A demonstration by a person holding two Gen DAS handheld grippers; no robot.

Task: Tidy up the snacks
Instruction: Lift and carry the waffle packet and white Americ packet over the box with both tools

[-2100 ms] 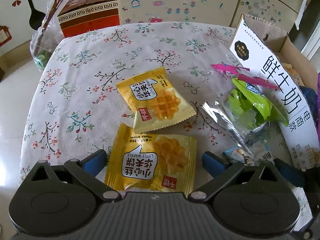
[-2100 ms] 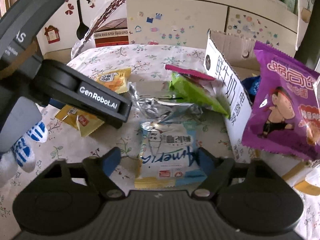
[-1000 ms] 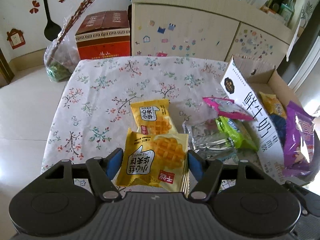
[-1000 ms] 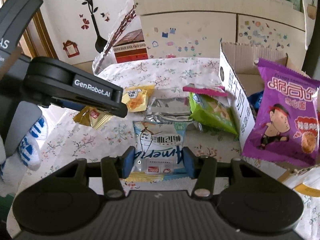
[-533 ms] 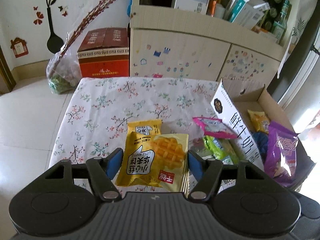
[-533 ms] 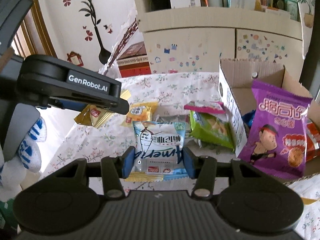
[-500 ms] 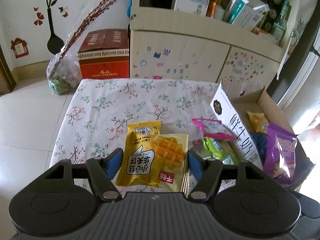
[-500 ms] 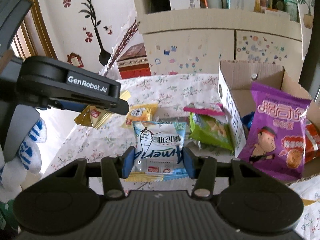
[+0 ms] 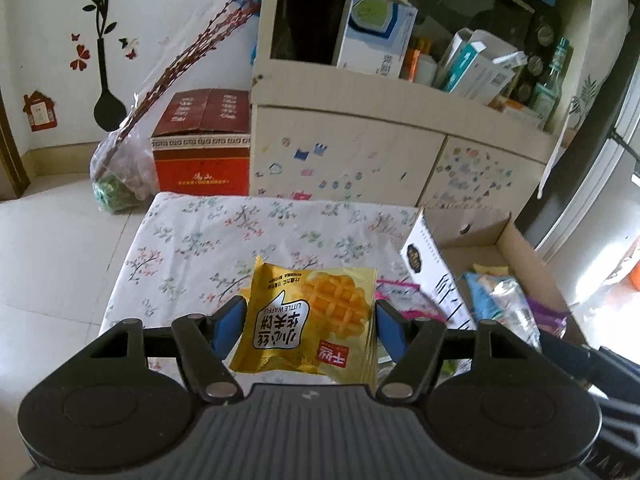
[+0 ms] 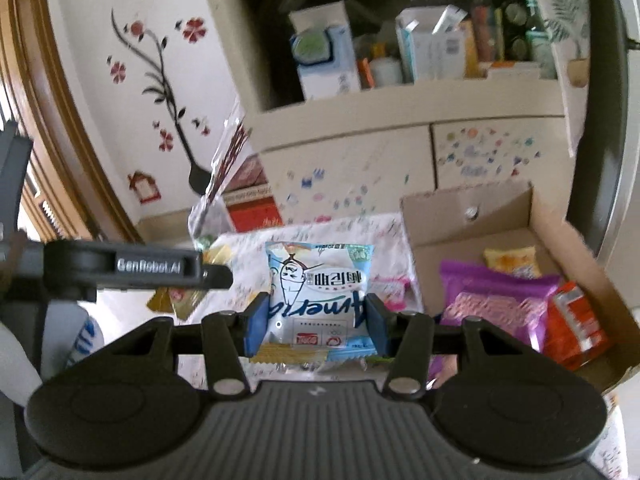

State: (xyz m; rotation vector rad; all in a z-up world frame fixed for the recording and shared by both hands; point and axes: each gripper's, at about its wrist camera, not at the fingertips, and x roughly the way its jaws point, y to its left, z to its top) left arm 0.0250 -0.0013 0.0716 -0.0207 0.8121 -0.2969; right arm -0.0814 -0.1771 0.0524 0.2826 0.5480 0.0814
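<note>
Between the left tongs (image 9: 308,326), clamped at nine and three o'clock, sits a yellow waffle packet (image 9: 310,320) reading "LITTLE WAFFLE". The right tongs (image 10: 314,324) likewise pinch a pale-blue snack packet (image 10: 318,296). Beyond, at two o'clock on the desk (image 9: 224,224), stands the cardboard box (image 10: 568,256); the left tongs' arm reads "GenRobot.AI".

White decal-covered wall (image 9: 168,8), stickered cream cabinet (image 9: 348,156), pale tiled floor (image 9: 60,248).

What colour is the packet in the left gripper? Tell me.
Yellow waffle packet, with a white speech bubble; clearest in the left wrist view.
</note>
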